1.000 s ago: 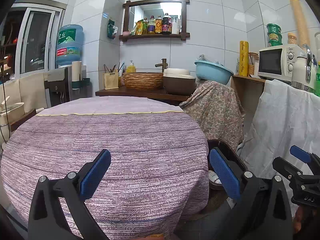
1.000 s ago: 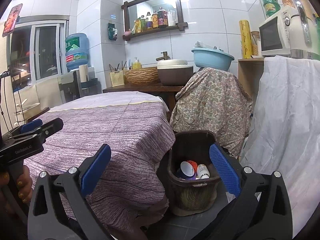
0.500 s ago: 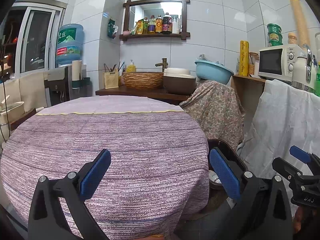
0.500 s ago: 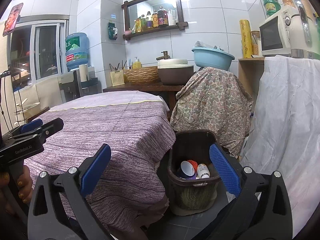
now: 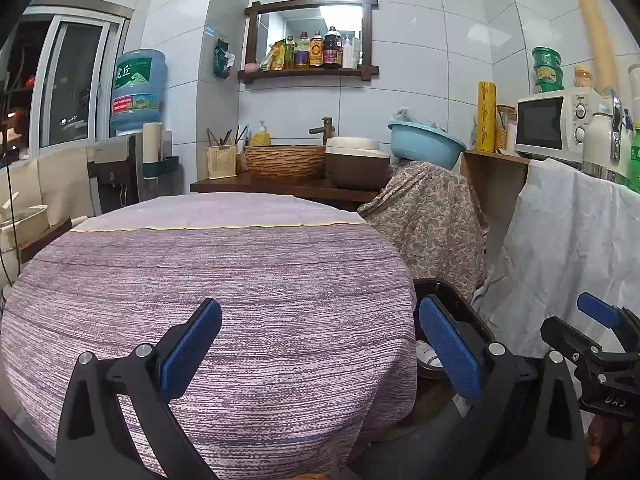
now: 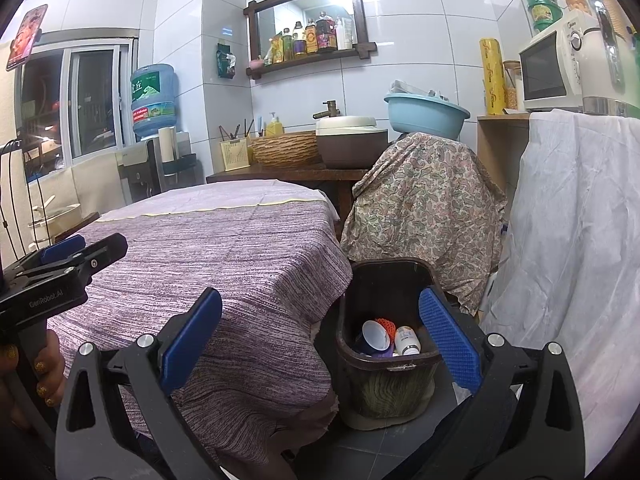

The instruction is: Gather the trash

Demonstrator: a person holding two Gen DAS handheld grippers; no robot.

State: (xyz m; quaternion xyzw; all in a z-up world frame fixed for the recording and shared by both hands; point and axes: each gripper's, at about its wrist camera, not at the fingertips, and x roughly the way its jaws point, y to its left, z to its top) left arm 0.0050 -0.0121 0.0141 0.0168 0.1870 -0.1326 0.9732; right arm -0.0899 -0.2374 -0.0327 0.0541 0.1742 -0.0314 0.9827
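Right wrist view: trash bin (image 6: 386, 344) on floor beside surface (image 6: 224, 256), holds cup (image 6: 374, 335), bottle (image 6: 407, 340). Both grippers' fingers wide, empty. Surface shows no trash; judged near done — scan edges w/ both cams before stopping.

Woven purple cloth (image 5: 224, 288) over the table, coarse and matt, with fine streaks. Dark glossy plastic on the bin (image 6: 386, 276); ribbed blue rubbery pads (image 6: 448, 336) on matt black plastic tongs. Glossy white wall tiles (image 5: 408, 76) at the far side, dark wood on the shelf frame (image 5: 308, 73), crinkled matt white sheet (image 6: 568, 216) at right.
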